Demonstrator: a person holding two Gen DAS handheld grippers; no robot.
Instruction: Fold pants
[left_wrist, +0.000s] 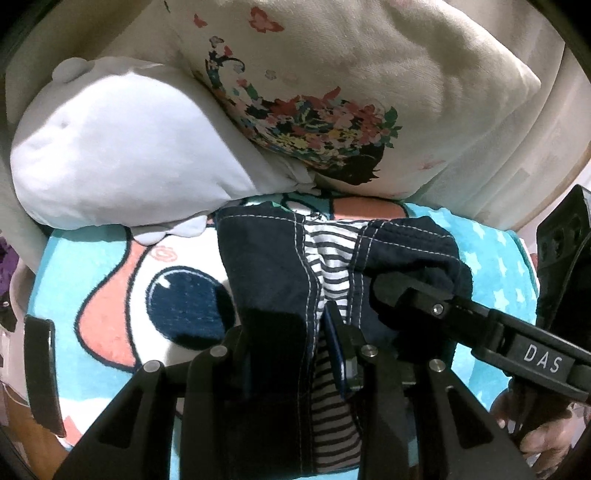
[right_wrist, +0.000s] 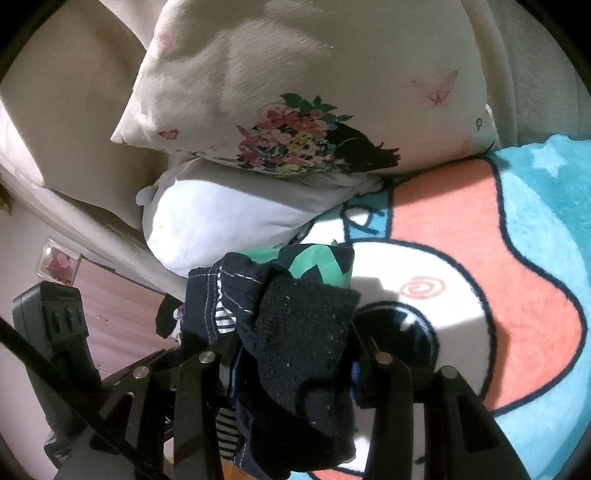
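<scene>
The pants (left_wrist: 266, 266) are dark navy with white stitching and a black-and-white striped lining. They hang bunched above a cartoon blanket (left_wrist: 122, 295). My left gripper (left_wrist: 291, 332) is shut on the pants at the striped waist. My right gripper (left_wrist: 384, 295) comes in from the right in the left wrist view and is shut on the other side of the waist. In the right wrist view the pants (right_wrist: 303, 332) fill my right gripper (right_wrist: 295, 354), with a green-patterned patch (right_wrist: 317, 262) showing at the top.
A floral cream pillow (left_wrist: 332, 92) and a white-grey plush cushion (left_wrist: 122, 147) lie just behind the pants against a beige sofa back (right_wrist: 66, 129). The blanket spreads to the right in the right wrist view (right_wrist: 480, 277). The floor (right_wrist: 118, 306) lies left.
</scene>
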